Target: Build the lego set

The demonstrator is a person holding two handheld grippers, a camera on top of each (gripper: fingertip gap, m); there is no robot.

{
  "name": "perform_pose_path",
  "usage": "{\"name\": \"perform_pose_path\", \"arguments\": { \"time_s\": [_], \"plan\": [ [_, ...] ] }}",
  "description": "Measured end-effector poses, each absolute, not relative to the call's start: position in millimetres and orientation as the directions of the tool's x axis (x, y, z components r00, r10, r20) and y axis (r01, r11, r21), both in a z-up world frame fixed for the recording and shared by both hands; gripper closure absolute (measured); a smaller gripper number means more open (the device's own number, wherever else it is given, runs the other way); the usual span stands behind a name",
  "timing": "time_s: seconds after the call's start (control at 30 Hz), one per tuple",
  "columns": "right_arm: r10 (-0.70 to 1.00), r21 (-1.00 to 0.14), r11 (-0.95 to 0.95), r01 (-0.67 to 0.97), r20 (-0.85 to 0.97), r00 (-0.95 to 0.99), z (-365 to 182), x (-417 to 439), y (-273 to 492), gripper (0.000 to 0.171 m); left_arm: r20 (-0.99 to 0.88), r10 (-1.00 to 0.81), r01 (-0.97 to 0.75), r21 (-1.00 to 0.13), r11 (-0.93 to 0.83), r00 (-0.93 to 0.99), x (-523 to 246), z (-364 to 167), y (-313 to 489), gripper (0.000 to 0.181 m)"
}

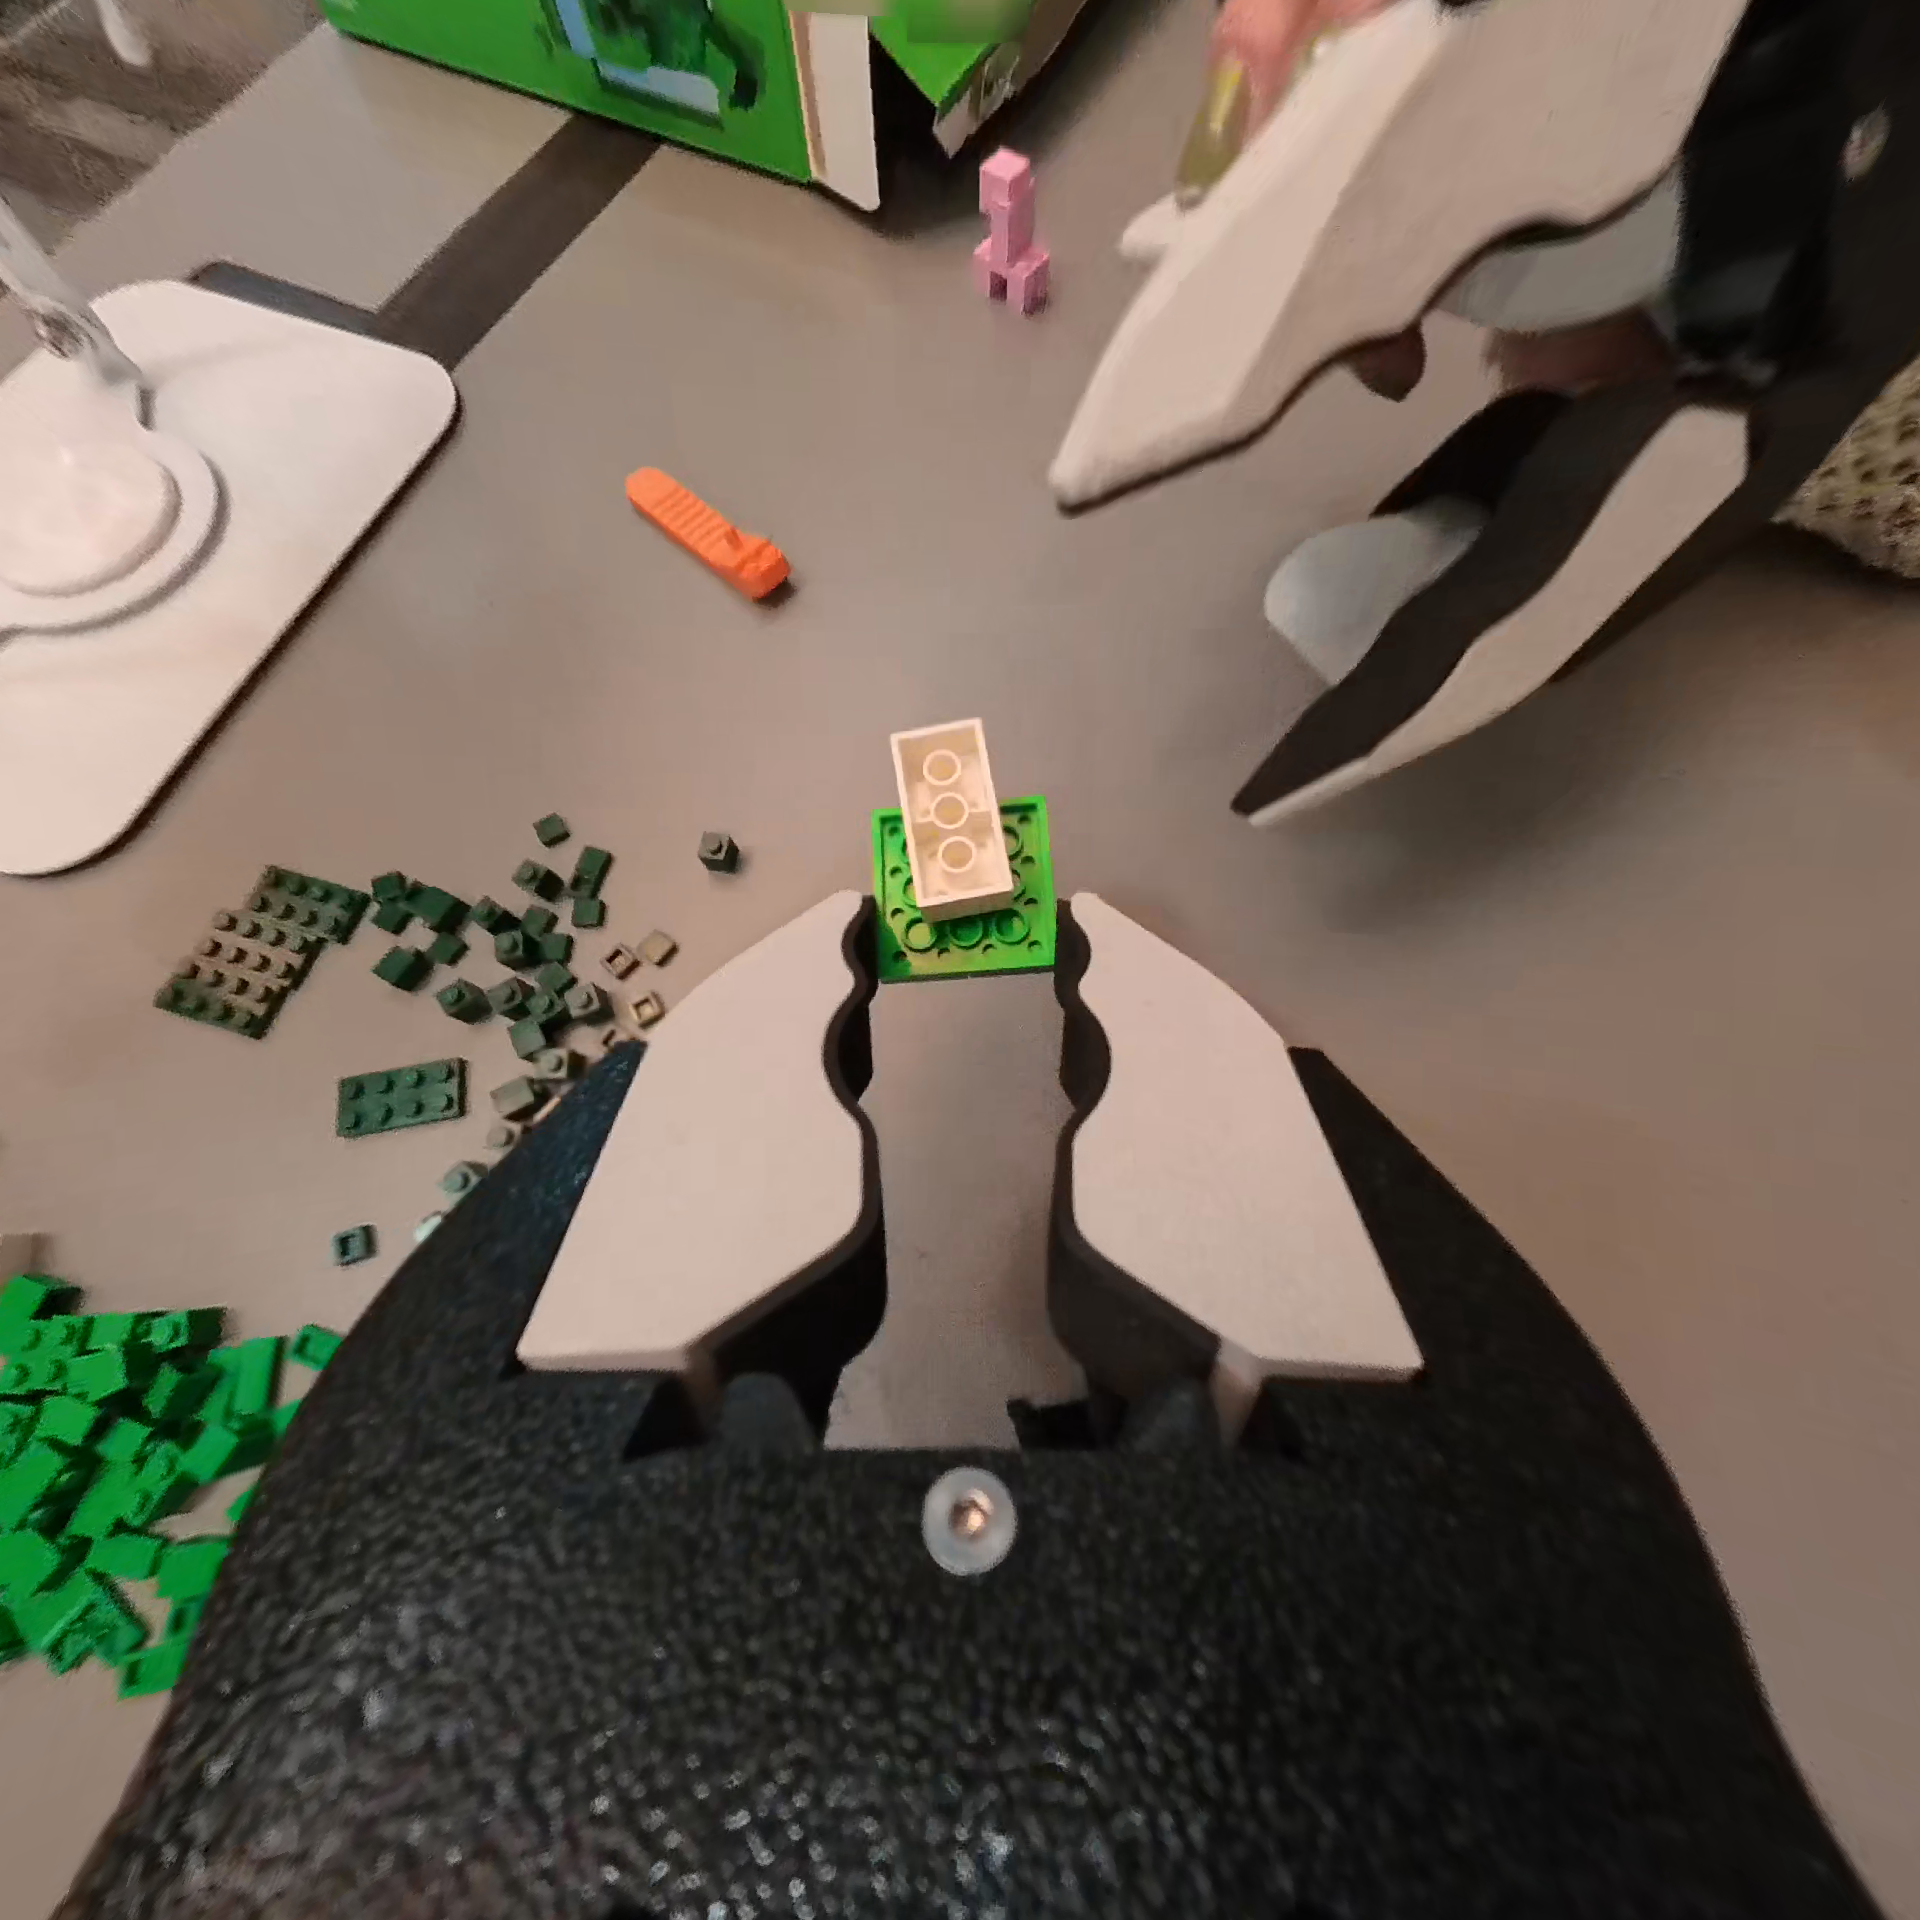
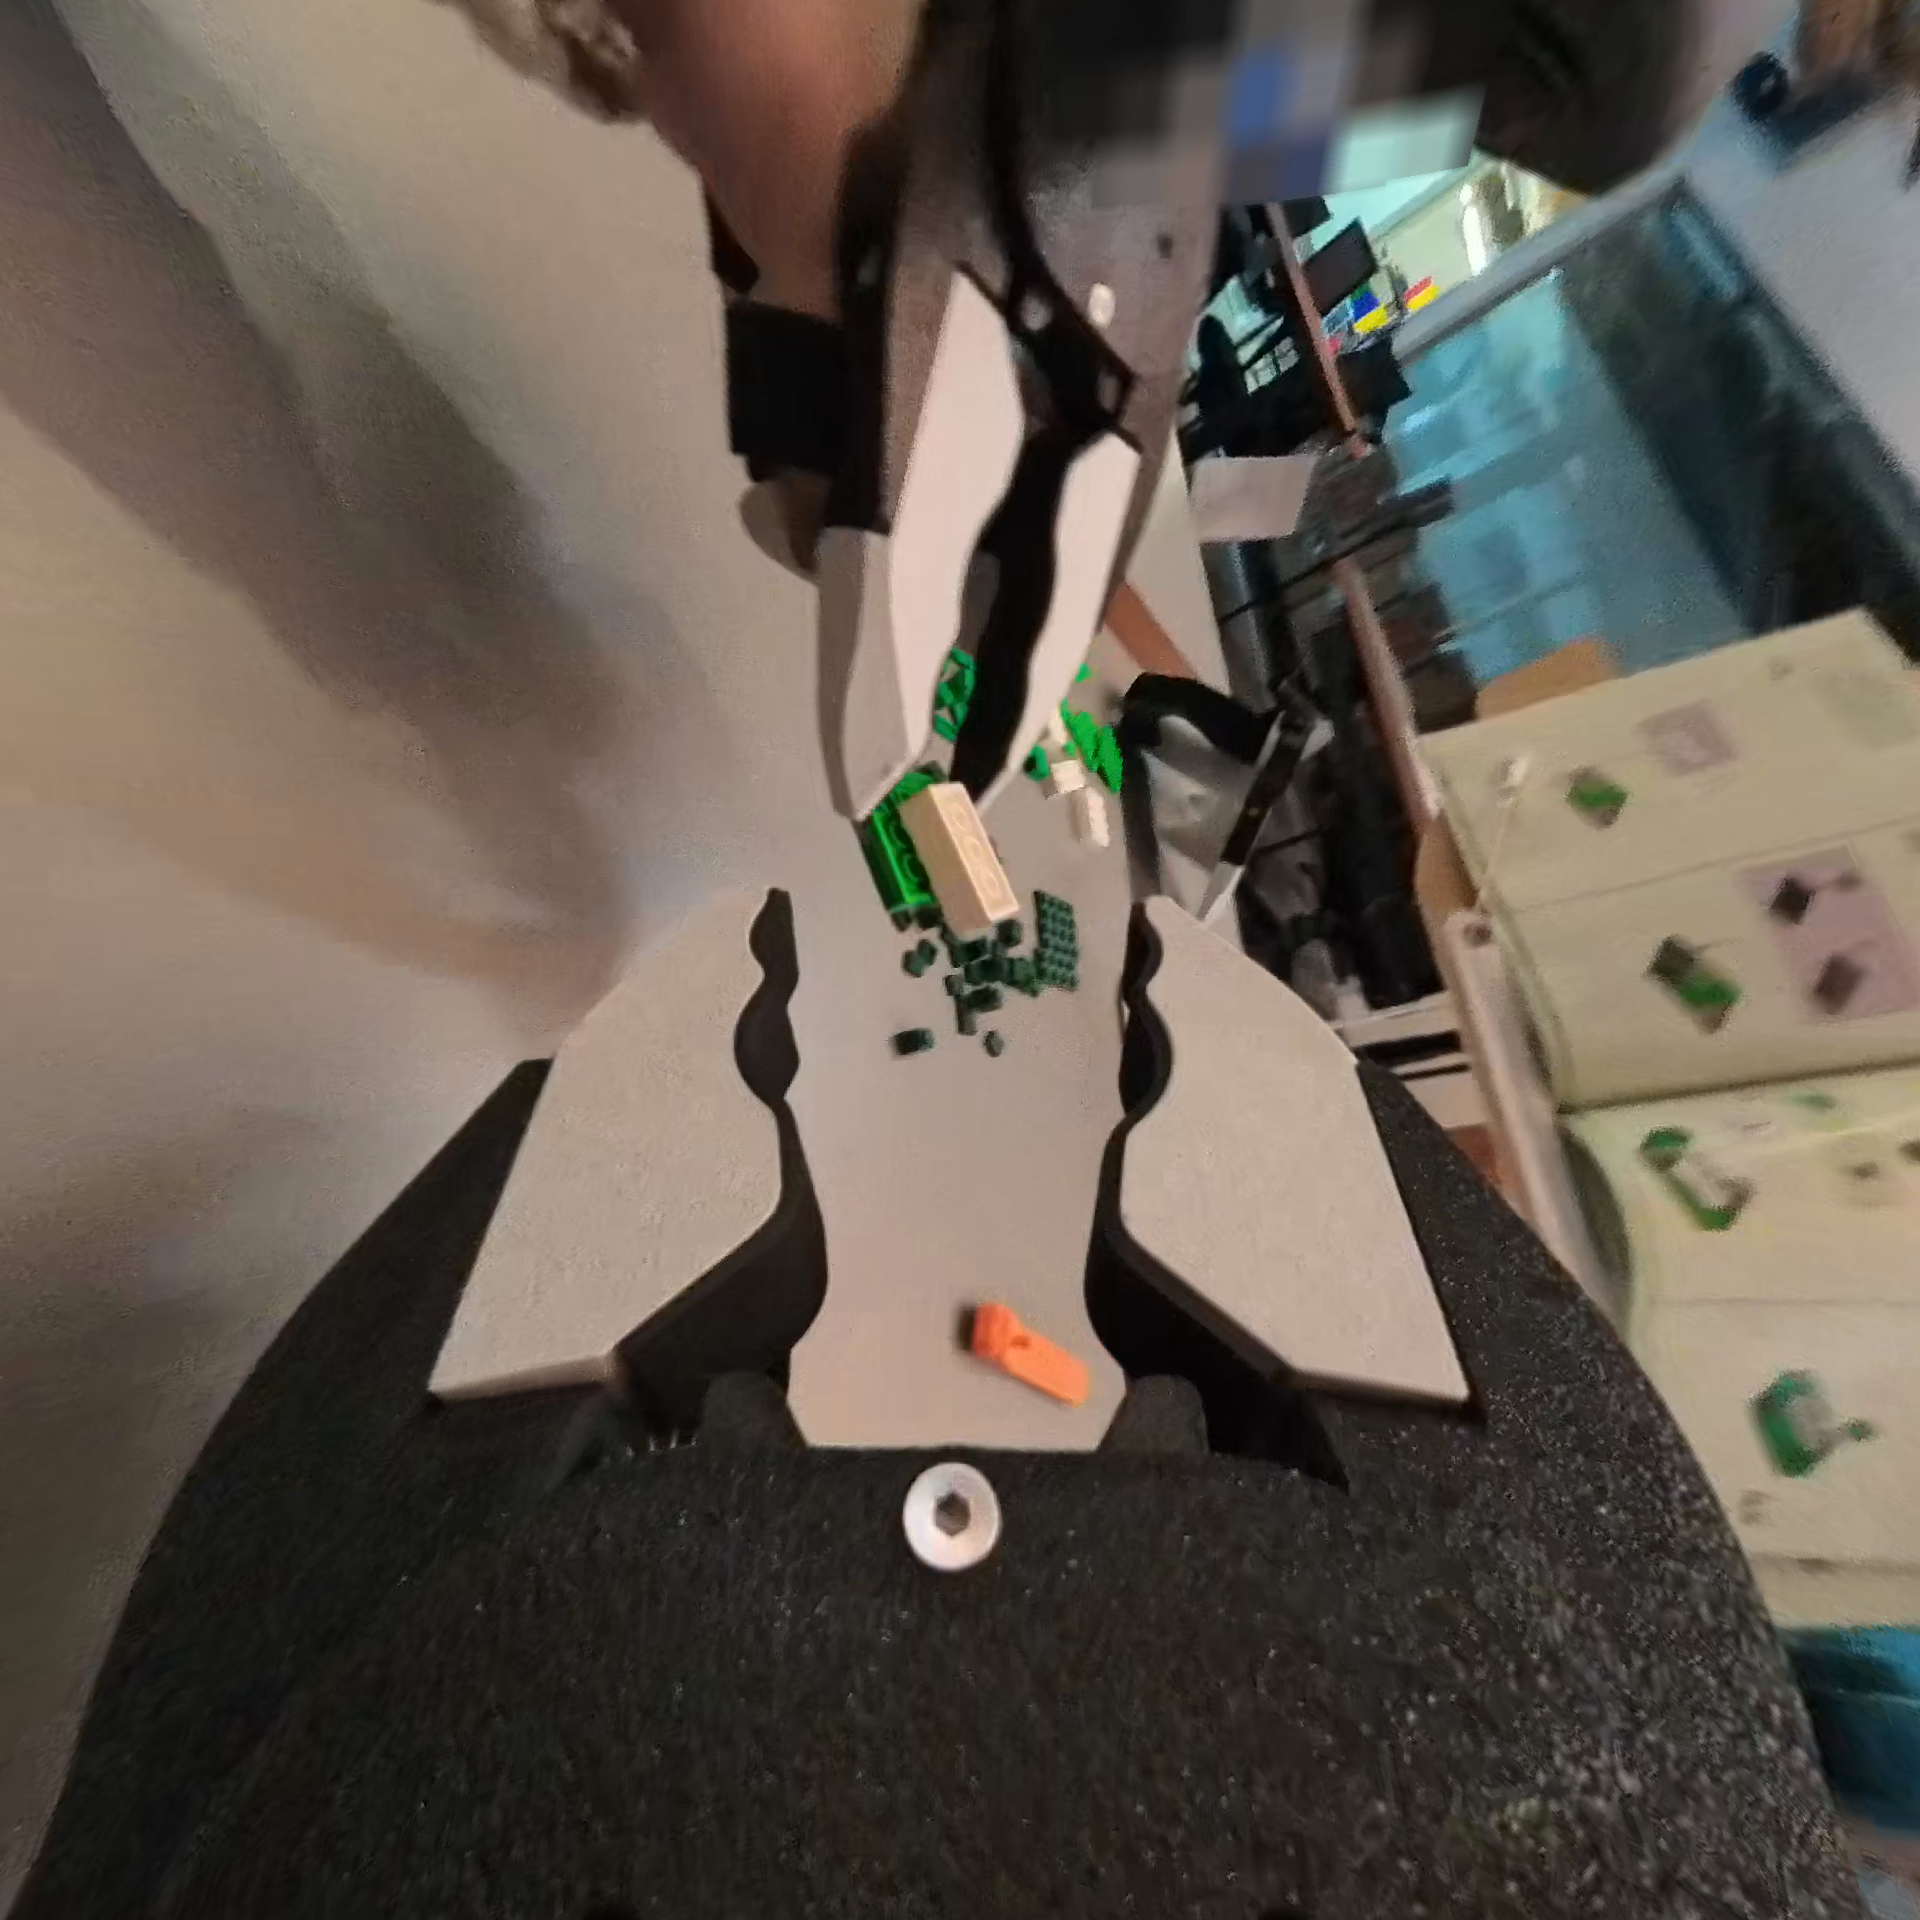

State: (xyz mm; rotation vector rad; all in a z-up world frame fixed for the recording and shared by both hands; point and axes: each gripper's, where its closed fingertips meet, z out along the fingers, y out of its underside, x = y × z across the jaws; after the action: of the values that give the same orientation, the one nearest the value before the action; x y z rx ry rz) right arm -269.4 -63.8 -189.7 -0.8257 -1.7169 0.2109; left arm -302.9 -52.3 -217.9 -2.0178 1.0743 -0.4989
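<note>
Sitting on a big grey table [image 1: 1351,1143], the build is only just begun, I think. At 9 o'clock in the left view lie piles of loose bits: bright green bricks [image 1: 104,1455] low down and dark green bits [image 1: 488,977] above them. An orange tool [image 1: 709,533] lies at 11 o'clock, and a pink figure [image 1: 1008,234] stands at 12 o'clock by a green box [image 1: 665,73]. The left tongs [image 1: 966,925] are squeezed on a green plate [image 1: 966,904], one tip on each side edge. The plate is turned so its hollow underside shows. A white brick [image 1: 951,816] is stuck on it, also showing its underside. Its long side points away from the left tongs, toward 12 o'clock, and it hangs past the far edge of the plate. The right tongs [image 1: 1153,644] hover at 2 o'clock, spread wide and holding nothing. In the right view the right tongs [image 2: 961,909] look straight at the white brick [image 2: 971,852], which lies at 12 o'clock just past the tips, with its long side slanting from 11 to 5 o'clock. The right tongs are the free ones, so I guess they do the next bit.
</note>
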Motion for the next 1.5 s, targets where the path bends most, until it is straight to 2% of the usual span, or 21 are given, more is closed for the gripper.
{"name": "perform_pose_path", "arguments": {
  "time_s": [0.23, 0.37, 0.5, 0.57, 0.7, 0.8, 0.97, 1.5],
  "plan": [
    [0.394, -0.299, 0.813, 0.499, 0.914, -0.094, -180.9, -281.1, -61.1, 0.107, -0.059, -0.817, -0.538, -0.779, -0.321, 0.573, -297.1, -193.0, -56.1, 0.149],
    [0.365, -0.262, 0.806, 0.531, 0.926, -0.097, -180.0, -280.6, -54.1, 0.105, -0.082, -0.827, -0.557, -0.775, -0.298, 0.556, -290.8, -182.7, -61.0, 0.149],
    [0.462, -0.375, 0.791, 0.483, 0.884, -0.069, -172.3, -270.1, -58.3, 0.106, -0.091, -0.839, -0.563, -0.779, -0.276, 0.536, -286.5, -172.2, -65.7, 0.149],
    [0.577, -0.501, 0.760, 0.414, 0.813, -0.074, -168.8, -260.6, -67.1, 0.106, -0.086, -0.852, -0.566, -0.781, -0.264, 0.516, -284.2, -167.4, -70.3, 0.149],
    [0.867, -0.847, 0.498, 0.187, 0.481, -0.130, -144.5, -236.7, -92.0, 0.110, -0.075, -0.880, -0.564, -0.793, -0.232, 0.468, -276.6, -156.3, -82.2, 0.149],
    [0.947, -0.971, 0.231, 0.067, 0.209, -0.243, -126.0, -225.9, -107.2, 0.111, -0.071, -0.902, -0.566, -0.799, -0.205, 0.426, -266.1, -149.6, -91.7, 0.149],
    [0.945, -0.996, 0.083, 0.037, 0.067, -0.319, -121.5, -223.1, -110.2, 0.105, -0.058, -0.928, -0.570, -0.802, -0.176, 0.368, -249.5, -143.9, -102.3, 0.149],
    [0.929, -0.990, 0.104, 0.099, 0.061, -0.366, -136.3, -222.7, -113.9, 0.110, -0.050, -0.933, -0.578, -0.796, -0.179, 0.357, -244.6, -148.4, -101.5, 0.149]
  ]
}}
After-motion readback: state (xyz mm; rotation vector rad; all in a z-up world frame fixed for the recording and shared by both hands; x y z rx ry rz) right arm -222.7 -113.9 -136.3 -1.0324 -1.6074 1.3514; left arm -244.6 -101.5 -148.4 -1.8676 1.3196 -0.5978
